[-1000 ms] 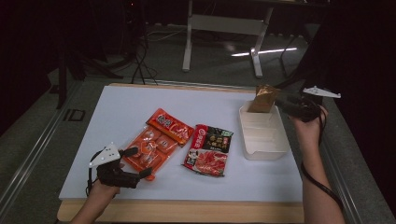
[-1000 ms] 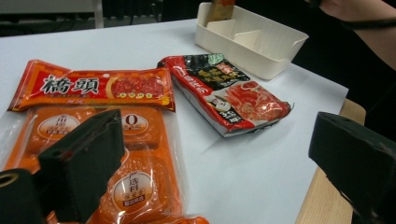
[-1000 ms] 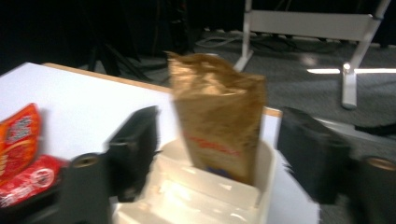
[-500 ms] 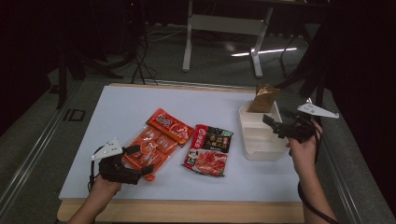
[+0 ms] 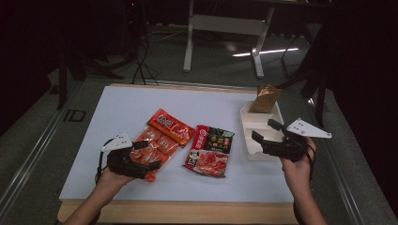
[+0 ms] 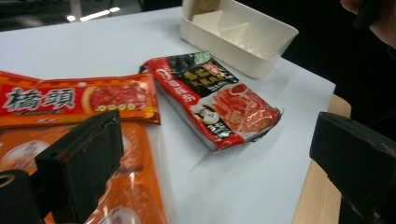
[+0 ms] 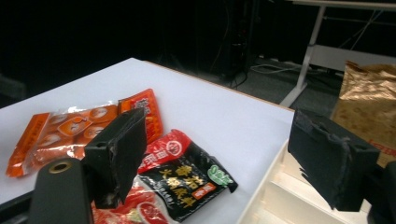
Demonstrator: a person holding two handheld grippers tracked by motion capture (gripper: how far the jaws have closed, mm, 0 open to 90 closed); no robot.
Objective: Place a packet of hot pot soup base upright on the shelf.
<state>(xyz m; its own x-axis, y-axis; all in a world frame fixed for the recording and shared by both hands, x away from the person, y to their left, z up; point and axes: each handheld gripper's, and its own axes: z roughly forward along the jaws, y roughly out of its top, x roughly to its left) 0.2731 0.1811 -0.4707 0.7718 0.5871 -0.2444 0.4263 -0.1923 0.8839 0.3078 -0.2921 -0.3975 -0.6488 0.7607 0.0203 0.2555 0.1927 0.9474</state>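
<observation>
From the high view, my left gripper [image 5: 149, 154] sits at the near left of the white table [image 5: 117, 108], jaws spread wide over the near end of the orange snack pack [image 5: 152, 147]. I can't tell from up here whether they touch the pack, but nothing is pinched. A red packet [image 5: 170, 125] lies across the far end of the orange one. Just right of those is the red-and-black packet [image 5: 210, 150], flat on the table. My right gripper [image 5: 266, 133] hangs over the near part of the white tray [image 5: 246, 123], jaws apart and empty; they've just been opening and then easing in a bit, with nothing between them. A crinkly gold bag [image 5: 265, 98] stands upright in the tray's far end.

Left gripper view: my two black jaws stand wide apart with nothing gripped. The left one is over the orange snack pack [image 6: 135, 186], the right one out past the table edge. The red-and-black packet [image 6: 215, 98] lies between them farther off, the white tray [image 6: 247, 44] beyond it.

Right gripper view: jaws spread, empty. The red-and-black packet [image 7: 187, 179] shows between them, the orange snack pack [image 7: 60, 128] off left, the gold bag [image 7: 369, 100] and the white tray [image 7: 275, 196] on the right.
</observation>
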